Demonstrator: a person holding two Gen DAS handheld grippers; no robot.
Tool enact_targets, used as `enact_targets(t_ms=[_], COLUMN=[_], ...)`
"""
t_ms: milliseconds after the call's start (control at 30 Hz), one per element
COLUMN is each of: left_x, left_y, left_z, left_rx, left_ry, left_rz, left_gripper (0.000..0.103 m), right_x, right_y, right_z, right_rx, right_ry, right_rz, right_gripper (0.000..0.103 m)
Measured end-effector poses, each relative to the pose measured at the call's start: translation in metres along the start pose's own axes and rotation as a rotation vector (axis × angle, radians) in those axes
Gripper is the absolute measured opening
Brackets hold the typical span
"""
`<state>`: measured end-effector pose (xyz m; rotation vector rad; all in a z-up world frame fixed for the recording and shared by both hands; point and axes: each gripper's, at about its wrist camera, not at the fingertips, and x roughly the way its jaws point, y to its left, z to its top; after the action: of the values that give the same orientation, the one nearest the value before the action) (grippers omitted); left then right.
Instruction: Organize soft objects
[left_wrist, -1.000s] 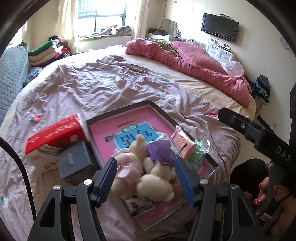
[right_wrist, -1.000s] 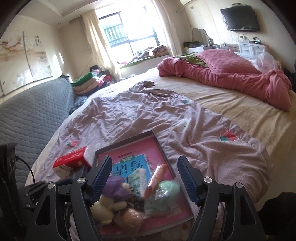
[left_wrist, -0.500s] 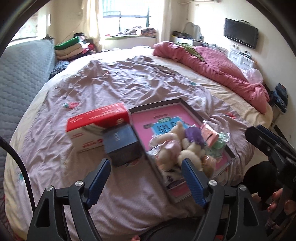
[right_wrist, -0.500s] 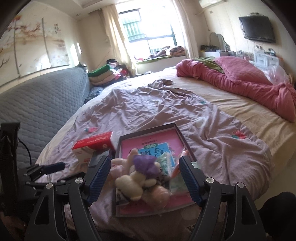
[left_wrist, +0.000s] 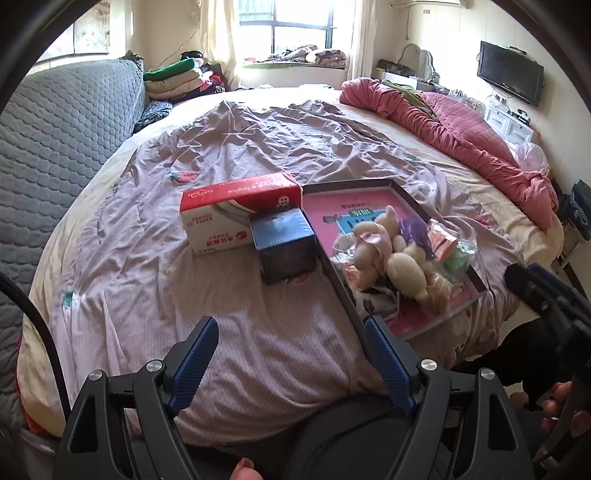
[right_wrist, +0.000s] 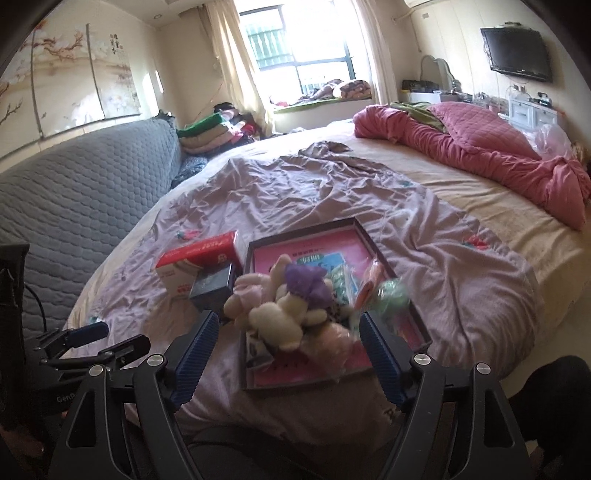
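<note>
A dark-framed pink tray (left_wrist: 351, 291) (right_wrist: 247, 291) lies on the mauve bedsheet near the bed's front edge. In it sit cream plush toys (left_wrist: 399, 266) (right_wrist: 277, 314), one with a purple top (right_wrist: 306, 282), a pink pouch (left_wrist: 441, 238) and a green bagged item (left_wrist: 460, 254) (right_wrist: 391, 295). My left gripper (left_wrist: 291, 350) is open and empty over bare sheet, left of and in front of the tray. My right gripper (right_wrist: 288, 339) is open and empty, hanging just in front of the toys.
A red-and-white tissue box (left_wrist: 236, 210) (right_wrist: 195, 262) and a dark blue box (left_wrist: 284, 243) (right_wrist: 212, 288) stand just left of the tray. A crumpled pink quilt (left_wrist: 461, 136) lies at the far right, a grey padded headboard (left_wrist: 55, 147) on the left.
Both grippers have pulled back from the tray and toys towards the bed's front edge. The left one has also swung left, leaving the plush toys in the tray.
</note>
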<state>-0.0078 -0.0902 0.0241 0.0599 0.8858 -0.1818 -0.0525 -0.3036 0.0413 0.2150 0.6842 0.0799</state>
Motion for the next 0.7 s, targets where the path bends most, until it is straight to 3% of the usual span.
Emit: enact_targets(t_ms=[267, 467, 700], left_x=[-0.012, -0.011, -0.005], left_y=[-0.017, -0.023, -0.029], left_z=[-0.015, -0.023, -0.029], left_rx=[0.014, -0.002, 0.007], left_ry=[-0.004, 0.003, 0.029], left_rz=[0.004, 0.013, 0.004], left_gripper=[0.081, 0.081, 0.081], right_x=[-0.011, -0.011, -0.016], right_y=[0.01, -0.001, -0.004], right_z=[-0.021, -0.034, -0.039], right_rx=[-0.042, 0.014, 0.025], right_ry=[0.008, 0.055, 0.027], right_rz=[-0.03, -0.026, -0.043], right_gripper=[0.084, 0.084, 0.084])
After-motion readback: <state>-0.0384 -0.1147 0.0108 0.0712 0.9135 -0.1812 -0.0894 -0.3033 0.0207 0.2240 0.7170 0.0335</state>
